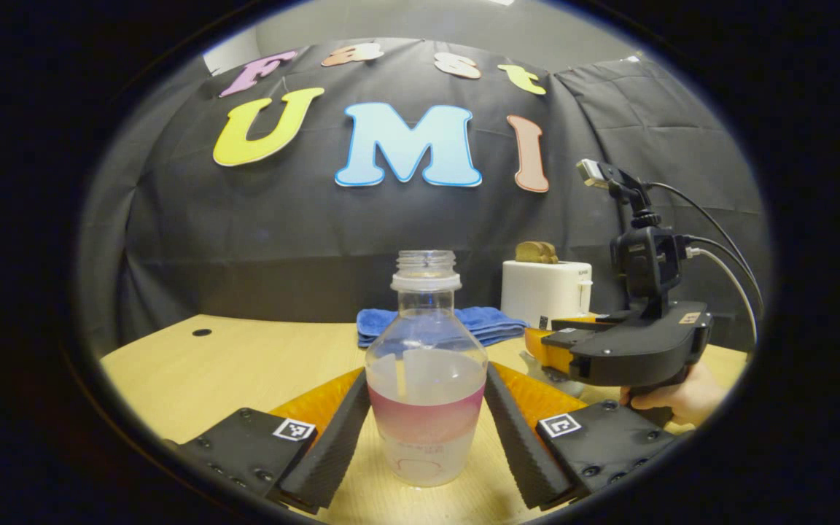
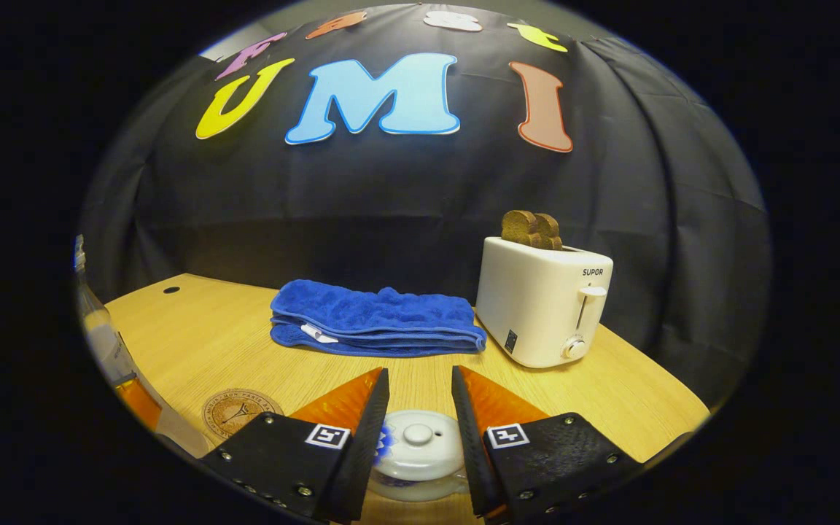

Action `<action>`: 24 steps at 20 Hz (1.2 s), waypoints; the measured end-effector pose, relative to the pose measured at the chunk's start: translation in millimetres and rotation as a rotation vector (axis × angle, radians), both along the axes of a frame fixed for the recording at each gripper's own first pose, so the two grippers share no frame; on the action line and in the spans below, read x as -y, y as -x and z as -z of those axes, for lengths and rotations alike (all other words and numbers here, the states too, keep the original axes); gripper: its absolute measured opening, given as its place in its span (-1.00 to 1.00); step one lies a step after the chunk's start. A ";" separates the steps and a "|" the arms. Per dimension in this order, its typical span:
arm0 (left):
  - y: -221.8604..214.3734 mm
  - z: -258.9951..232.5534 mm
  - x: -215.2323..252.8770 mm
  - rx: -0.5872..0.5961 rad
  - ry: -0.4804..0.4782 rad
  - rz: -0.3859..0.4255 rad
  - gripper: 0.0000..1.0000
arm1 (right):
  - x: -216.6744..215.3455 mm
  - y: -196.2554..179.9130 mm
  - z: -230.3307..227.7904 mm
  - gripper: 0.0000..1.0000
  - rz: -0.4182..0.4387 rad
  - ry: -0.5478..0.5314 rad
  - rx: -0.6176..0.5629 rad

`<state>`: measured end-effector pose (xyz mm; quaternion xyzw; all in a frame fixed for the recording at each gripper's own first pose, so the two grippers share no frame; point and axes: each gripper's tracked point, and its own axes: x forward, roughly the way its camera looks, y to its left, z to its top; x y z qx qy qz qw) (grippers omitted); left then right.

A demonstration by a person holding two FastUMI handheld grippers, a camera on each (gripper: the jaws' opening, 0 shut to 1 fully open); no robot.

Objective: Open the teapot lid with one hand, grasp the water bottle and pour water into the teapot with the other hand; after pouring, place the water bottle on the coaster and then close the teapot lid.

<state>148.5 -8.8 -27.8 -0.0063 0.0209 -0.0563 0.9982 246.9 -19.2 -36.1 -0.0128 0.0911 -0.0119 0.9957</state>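
Black cloth backs a pale wooden bench [image 2: 245, 328]. Left tool [image 1: 426, 430] stands spread around the uncapped water bottle [image 1: 426, 379], apparently not yet pressing; it looks light, half-full and slippery, best gripped mid-body. Right tool [image 2: 420, 430] sits apart either side of the teapot lid [image 2: 420, 445], which looks fragile; pinch its knob.

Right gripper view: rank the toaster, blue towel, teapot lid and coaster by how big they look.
1. Blue towel, widest.
2. Toaster, close behind the towel; taller, so nearly a tie.
3. Teapot lid, partly hidden between the fingers and nearest the camera, so unsure.
4. Coaster, about like the lid.
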 end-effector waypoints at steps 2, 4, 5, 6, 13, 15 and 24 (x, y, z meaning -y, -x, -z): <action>-0.8 0.8 0.5 -0.001 0.001 0.000 1.00 | -1.1 -2.1 -0.4 0.07 -0.002 0.012 0.000; -0.8 0.9 1.3 -0.003 0.003 0.005 1.00 | -1.5 -5.5 -0.9 0.07 0.001 0.027 -0.008; -0.6 2.1 1.8 -0.005 0.001 0.004 1.00 | -4.8 -7.3 1.1 0.07 -0.005 0.031 -0.009; -0.6 1.1 1.4 -0.005 -0.001 0.004 1.00 | -4.9 -13.9 8.2 0.07 0.004 0.035 -0.004; -1.8 6.5 1.8 -0.013 -0.001 0.005 1.00 | -6.0 -14.1 1.4 -0.47 -0.021 -0.041 -0.009; -2.2 7.4 2.4 -0.018 -0.001 0.008 1.00 | -5.8 -14.0 0.7 -0.47 -0.022 -0.027 -0.004; -1.7 7.5 2.2 -0.021 0.000 0.007 1.00 | -5.0 -16.9 0.5 -0.61 -0.021 -0.030 0.014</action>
